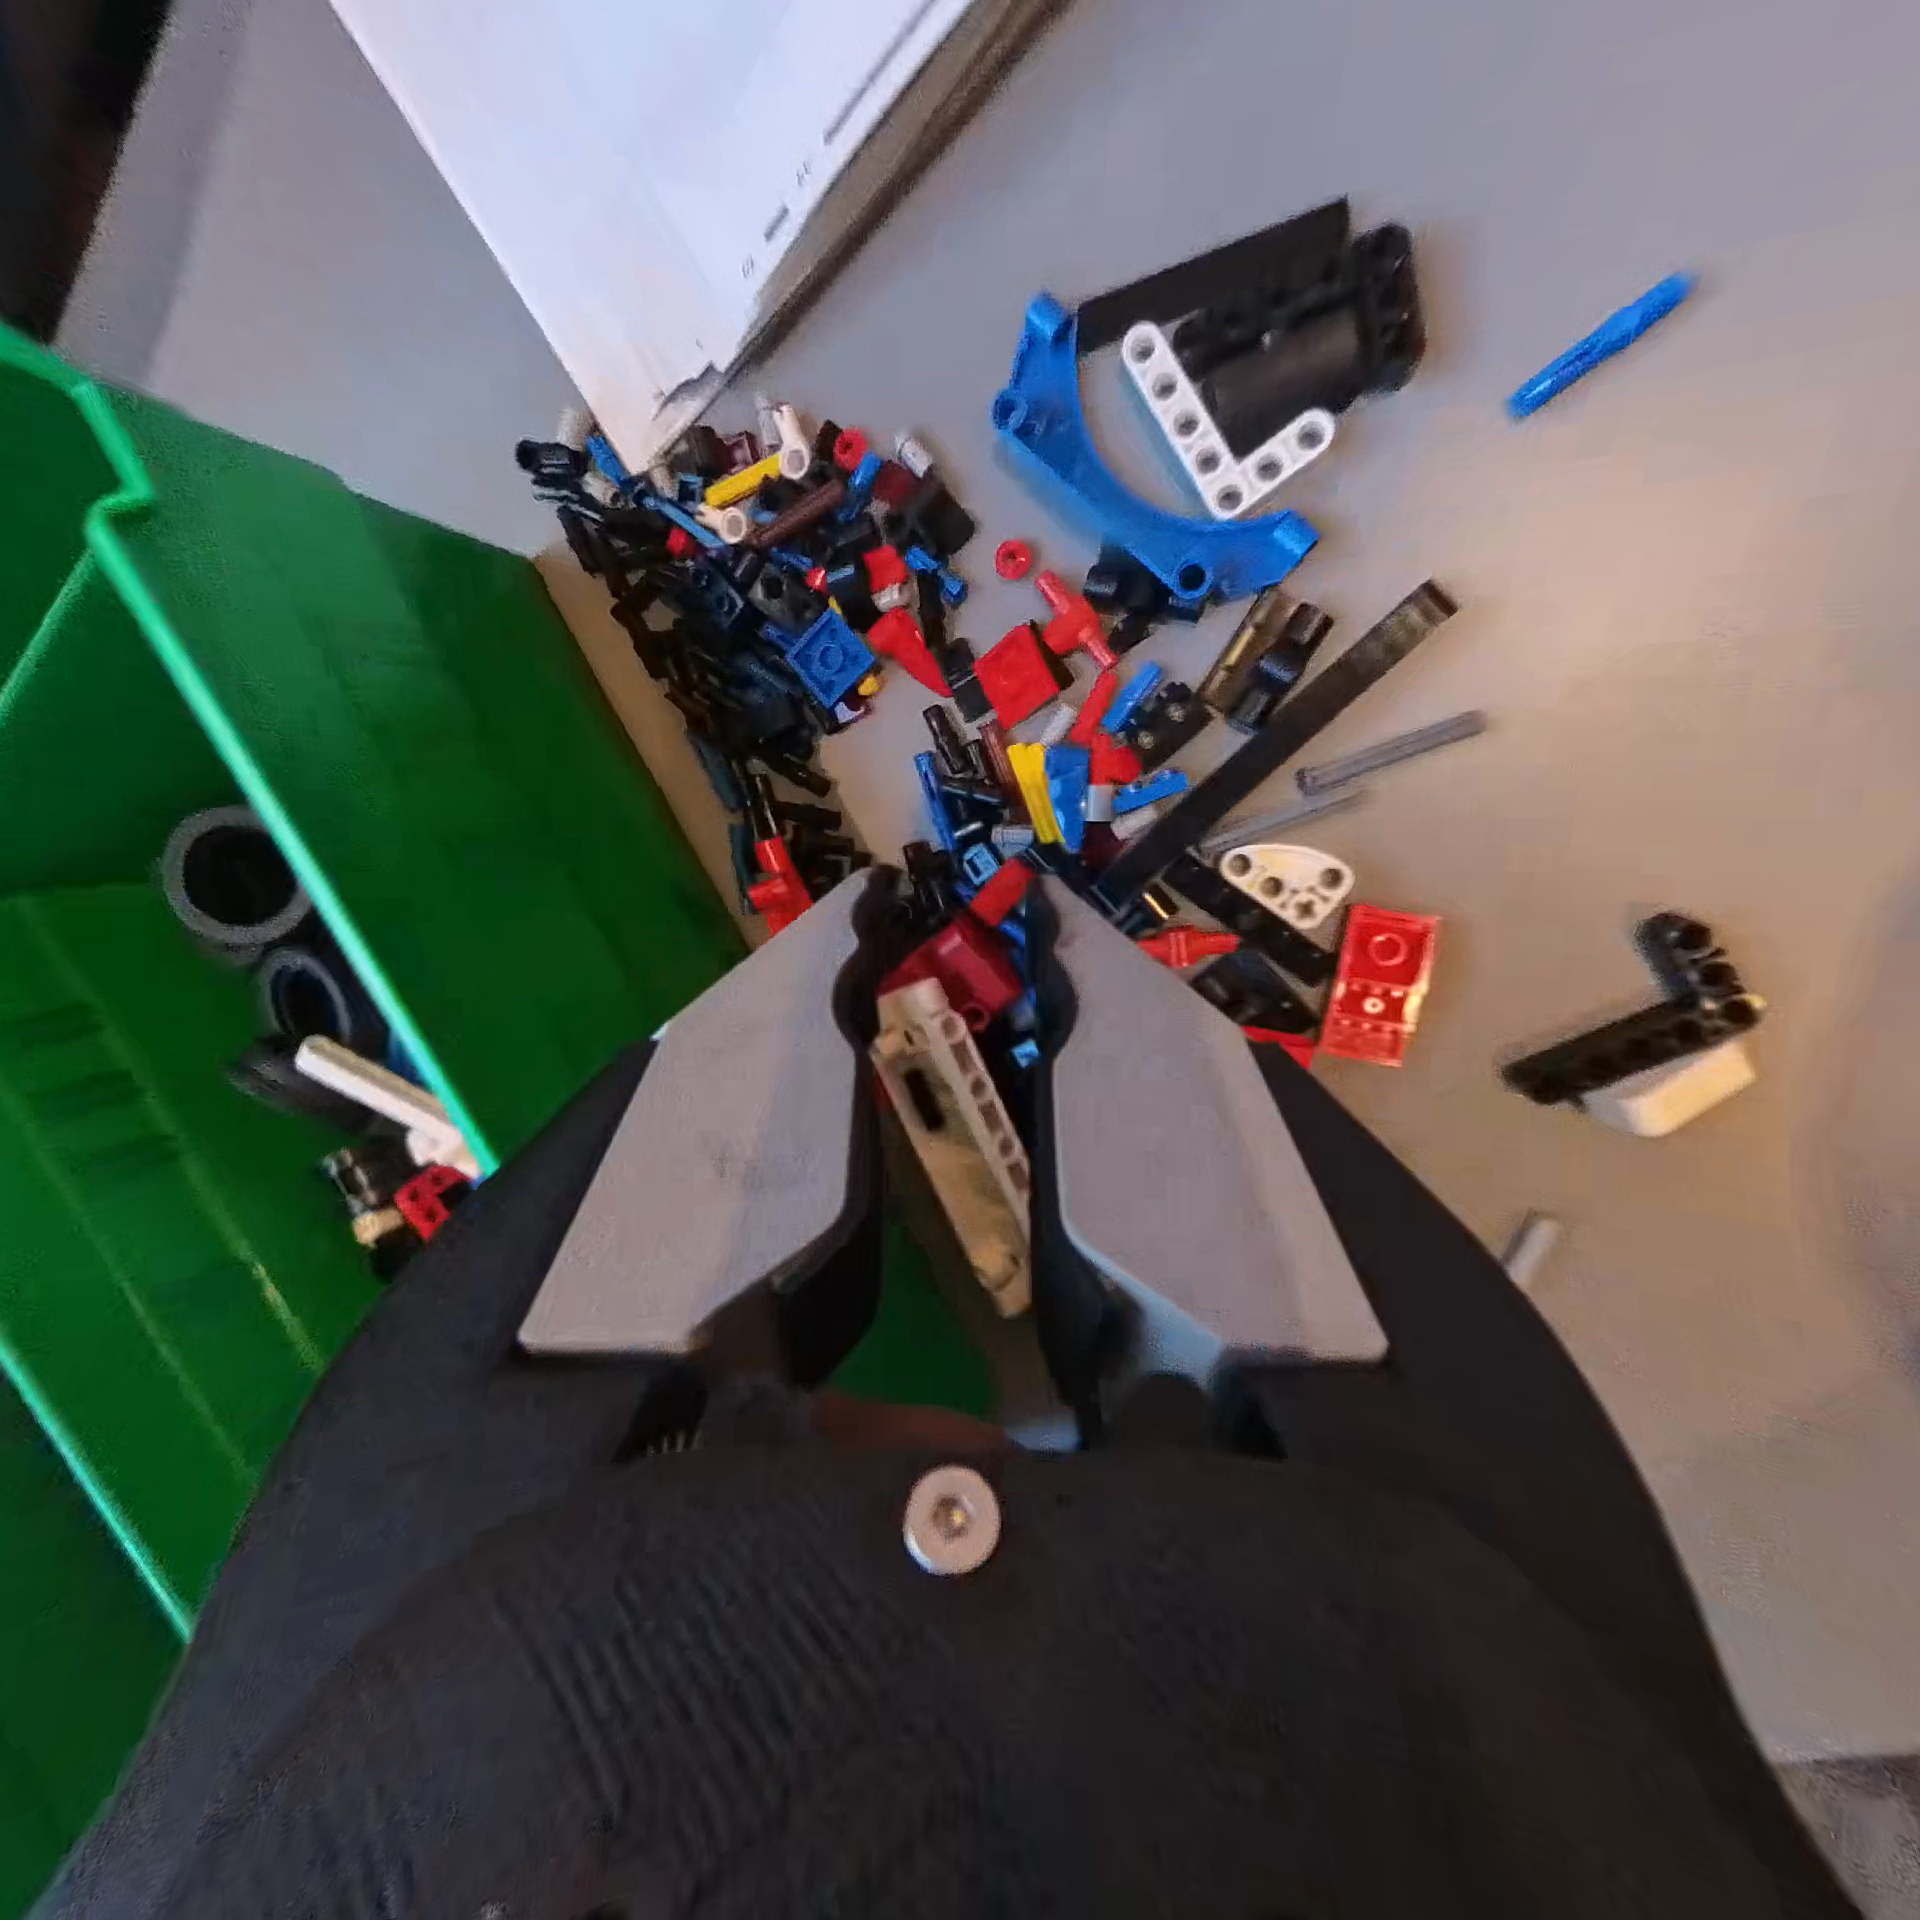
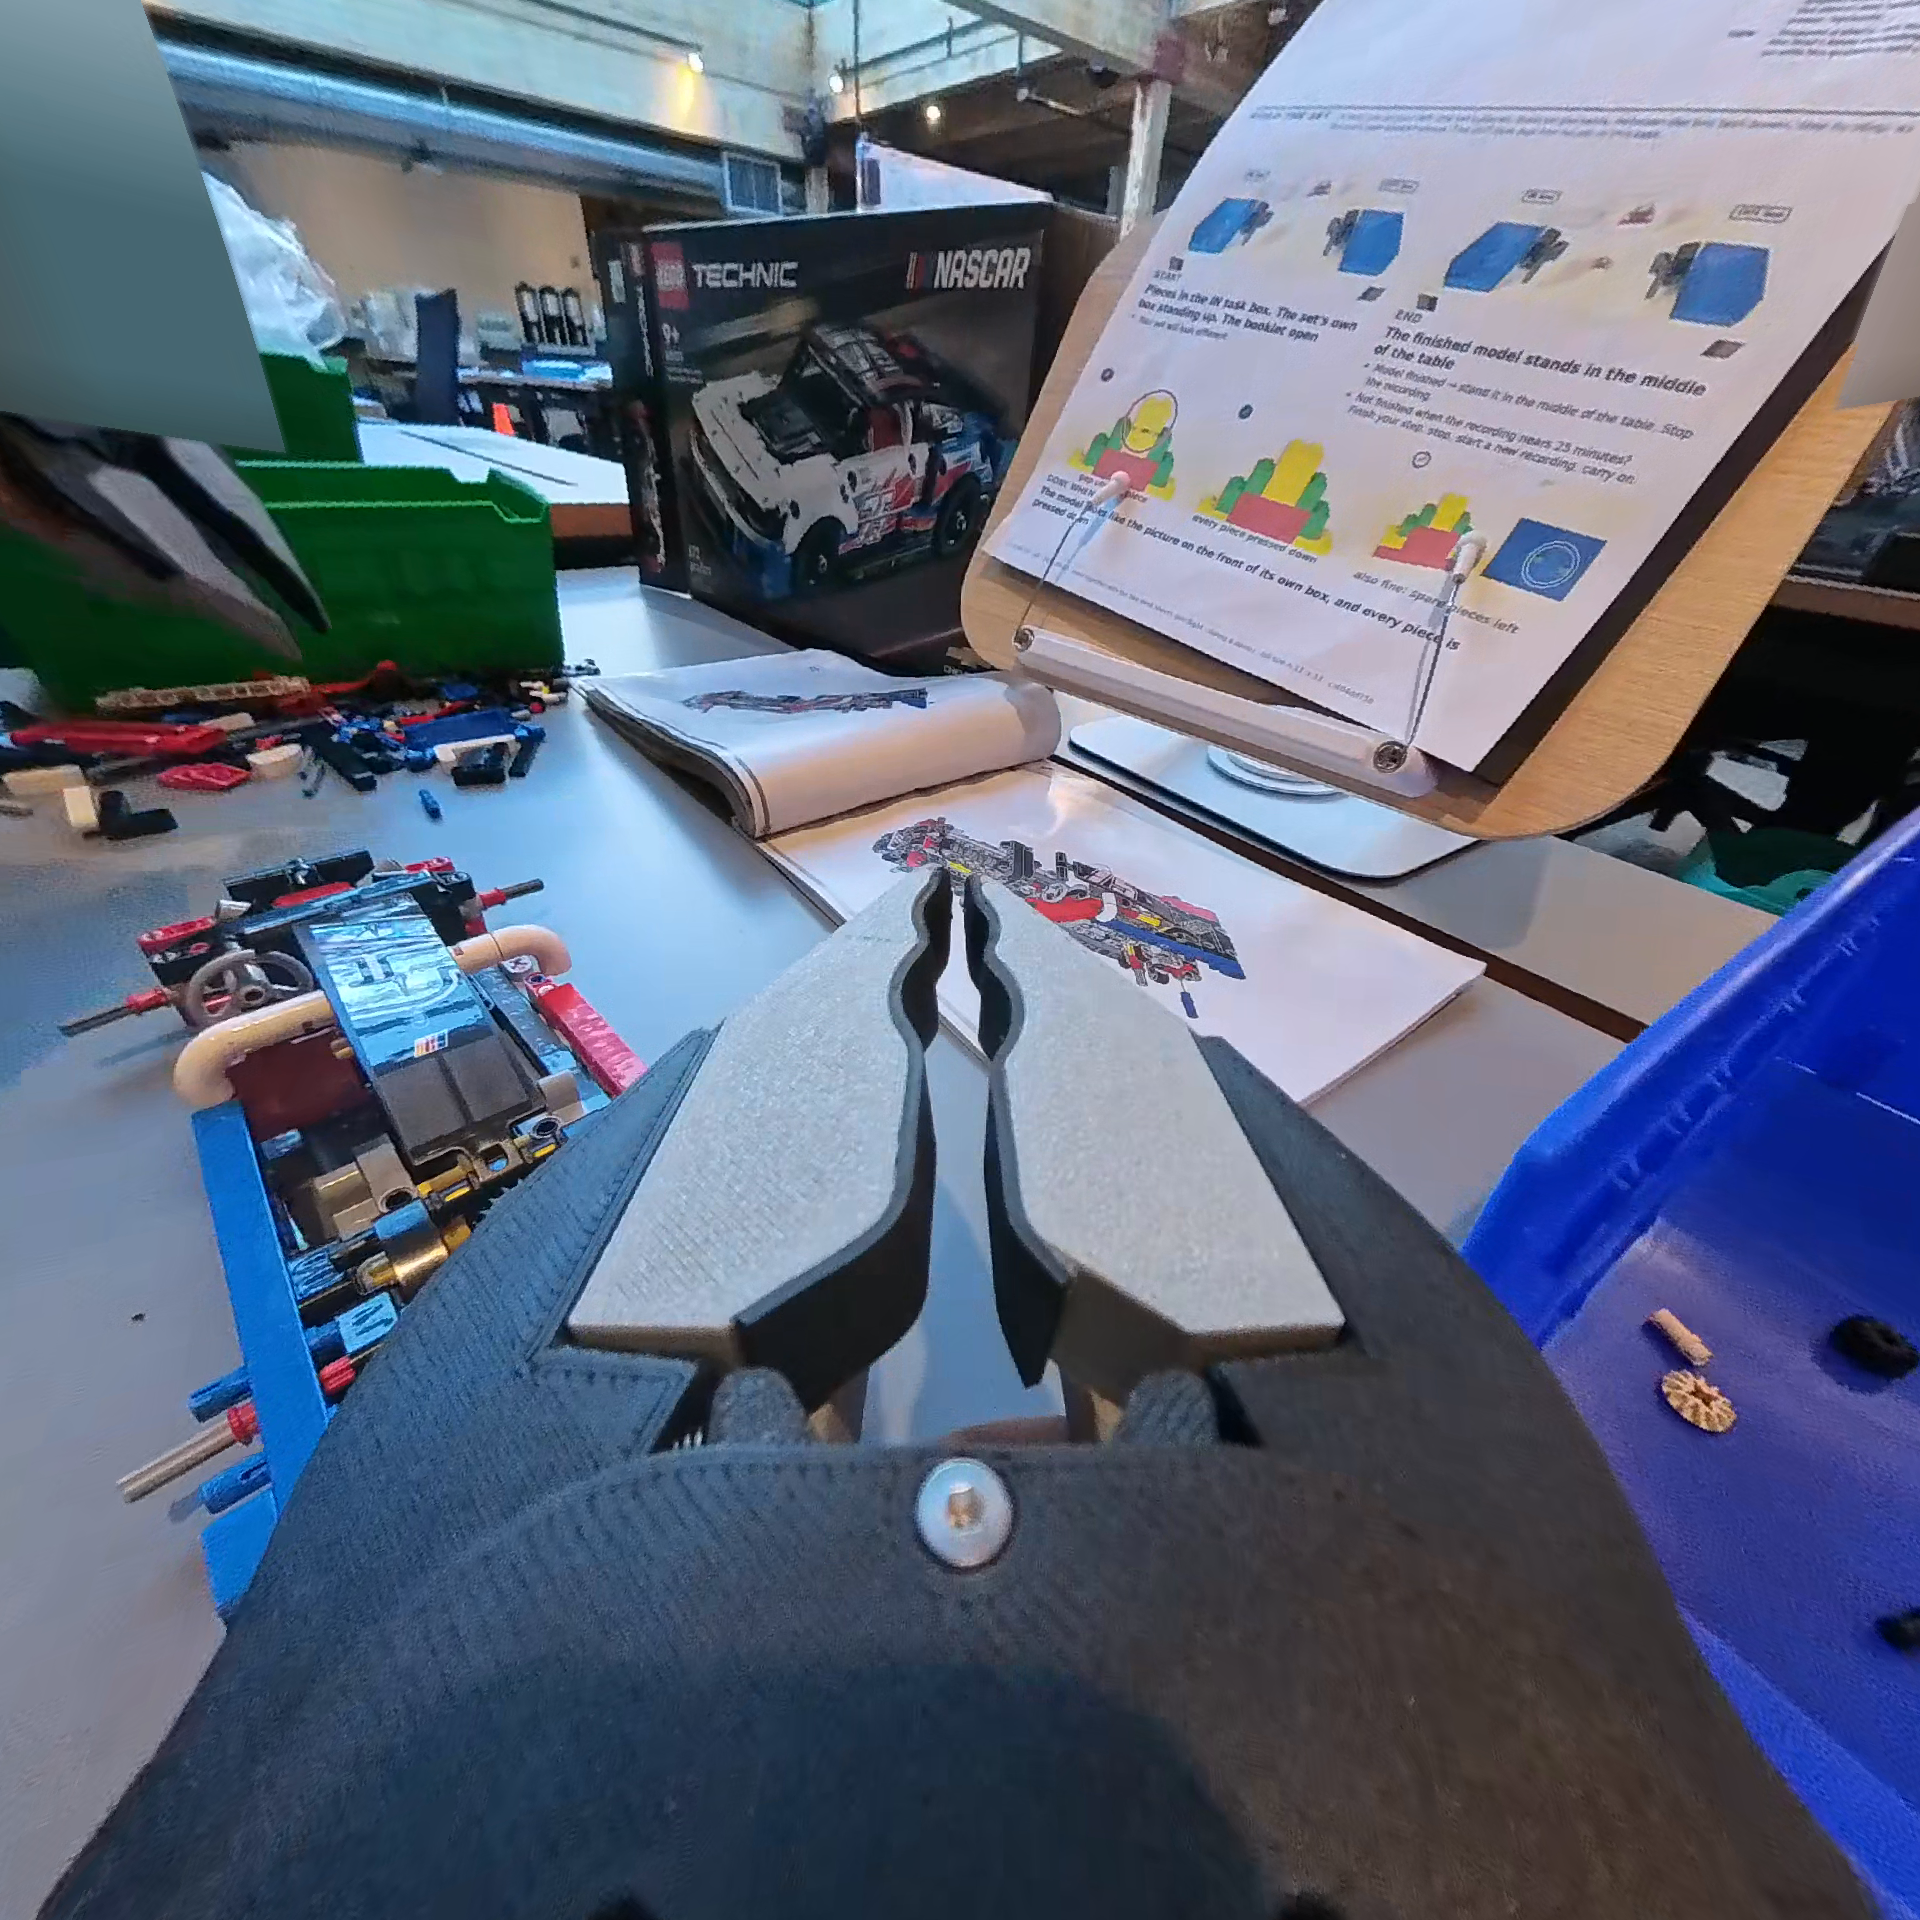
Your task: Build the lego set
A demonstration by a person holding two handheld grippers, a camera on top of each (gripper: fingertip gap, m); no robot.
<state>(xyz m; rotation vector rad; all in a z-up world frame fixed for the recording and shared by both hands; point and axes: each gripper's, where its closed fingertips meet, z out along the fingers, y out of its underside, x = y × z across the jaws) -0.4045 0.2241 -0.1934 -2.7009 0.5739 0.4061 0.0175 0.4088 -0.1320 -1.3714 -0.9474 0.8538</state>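
Left gripper (image 1: pixel 951 935) clamped on what looks like a grey beam (image 1: pixel 956 1122), over loose pieces (image 1: pixel 831 665) beside green bin (image 1: pixel 312 727). Right gripper (image 2: pixel 958 894) nearly closed, empty, above booklet (image 2: pixel 1299 977); car chassis (image 2: pixel 374 1039) mid-table

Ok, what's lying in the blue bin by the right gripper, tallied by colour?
Visible part of the blue bin; the picture's edge cuts the rest off:
Tan pieces: 2 (a pin, a small gear)
Black pieces: 2 ()
Total: 4
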